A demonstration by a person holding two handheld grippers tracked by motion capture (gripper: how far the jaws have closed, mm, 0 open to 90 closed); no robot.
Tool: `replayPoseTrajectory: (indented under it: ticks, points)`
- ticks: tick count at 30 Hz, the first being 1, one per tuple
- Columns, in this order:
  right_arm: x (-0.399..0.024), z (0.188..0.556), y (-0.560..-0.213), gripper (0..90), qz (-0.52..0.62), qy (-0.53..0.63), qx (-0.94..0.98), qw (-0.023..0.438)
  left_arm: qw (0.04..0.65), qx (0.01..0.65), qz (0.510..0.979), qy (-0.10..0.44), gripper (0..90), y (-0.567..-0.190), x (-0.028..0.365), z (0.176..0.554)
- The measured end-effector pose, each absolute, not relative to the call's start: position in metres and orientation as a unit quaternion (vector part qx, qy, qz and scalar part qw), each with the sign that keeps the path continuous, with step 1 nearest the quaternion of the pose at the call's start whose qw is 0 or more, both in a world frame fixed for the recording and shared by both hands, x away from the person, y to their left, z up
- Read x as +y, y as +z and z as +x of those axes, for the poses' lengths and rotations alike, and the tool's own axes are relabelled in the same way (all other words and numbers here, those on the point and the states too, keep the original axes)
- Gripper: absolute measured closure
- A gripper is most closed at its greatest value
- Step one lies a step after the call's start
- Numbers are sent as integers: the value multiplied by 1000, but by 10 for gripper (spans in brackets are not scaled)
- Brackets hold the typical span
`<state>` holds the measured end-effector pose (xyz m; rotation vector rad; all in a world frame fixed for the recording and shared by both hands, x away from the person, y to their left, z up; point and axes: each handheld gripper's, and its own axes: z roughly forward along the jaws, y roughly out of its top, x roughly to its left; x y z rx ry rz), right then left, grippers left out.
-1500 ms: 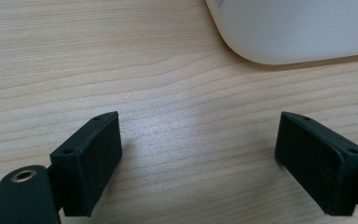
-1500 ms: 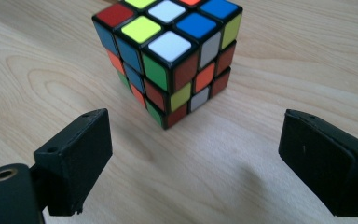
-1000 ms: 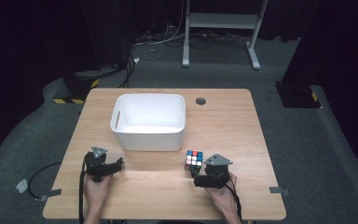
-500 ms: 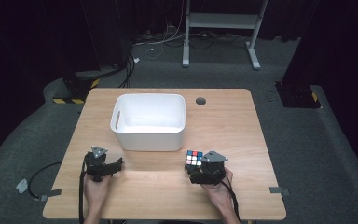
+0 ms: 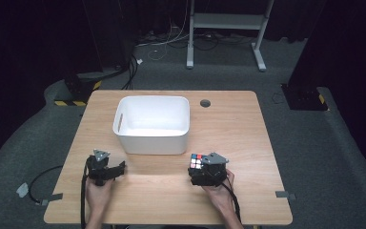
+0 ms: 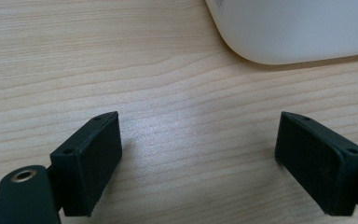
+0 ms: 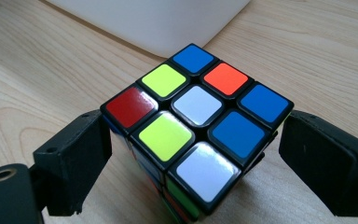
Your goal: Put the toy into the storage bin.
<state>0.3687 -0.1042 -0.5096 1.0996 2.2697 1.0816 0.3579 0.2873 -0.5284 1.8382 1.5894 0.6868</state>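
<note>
Seemingly ungripped, glossy puzzle cube (image 7: 196, 126) between matte jaws.

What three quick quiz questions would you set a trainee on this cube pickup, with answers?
1. True or false: the right gripper has its jaws on either side of the cube.
2. What lies between the left gripper's jaws?
3. Where is the white tub? A) beyond both grippers B) between the person and the grippers C) off the table

Key:
1. True; the jaws flank it, not visibly clamped.
2. Bare wood, nothing else.
3. A
</note>
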Motion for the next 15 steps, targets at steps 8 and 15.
replayPoseTrajectory:
  ticks: [8,15]
  points:
    - [-100,374,-515,92,401,385,809,194,304,600,693,258,148,-528,287,358]
    - [-95,378,-519,93,405,379,808,197,304,600,693,259,148,-528,287,358]
